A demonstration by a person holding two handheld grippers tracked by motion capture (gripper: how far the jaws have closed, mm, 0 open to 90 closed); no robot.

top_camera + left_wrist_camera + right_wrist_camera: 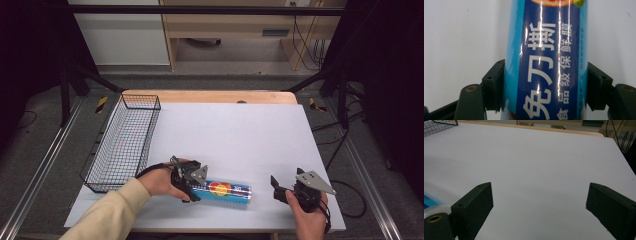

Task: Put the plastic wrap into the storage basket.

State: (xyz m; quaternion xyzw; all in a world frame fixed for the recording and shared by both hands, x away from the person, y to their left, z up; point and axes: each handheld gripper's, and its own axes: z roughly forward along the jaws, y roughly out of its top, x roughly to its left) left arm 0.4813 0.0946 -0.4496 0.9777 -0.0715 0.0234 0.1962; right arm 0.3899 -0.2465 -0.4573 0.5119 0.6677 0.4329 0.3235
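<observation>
Cling film roll is lying flat on the white desk, lower middle of the high view, with its long axis running left to right and tilted a touch so the right end sits slightly lower in the frame. Its left end is inside the left tool, and in the left gripper view the blue printed tube runs straight up the frame between the two black pads, both of which press on its sides, so that tool is clamped on the roll. My guess on handling: it's light and stiff, probably a cardboard core under the wrap, but the glossy skin throws a lot of glare, so I'd expect it to be slippery and happy to spin or slide in the pads. Gripping near one end like this means the far end could droop or swing, so nearer the middle would feel safer. The right tool sits in the lower right, jaws spread wide with nothing between them, near the roll's right end but not touching it. The wire basket stands along the desk's left edge, its long side running up the frame.
</observation>
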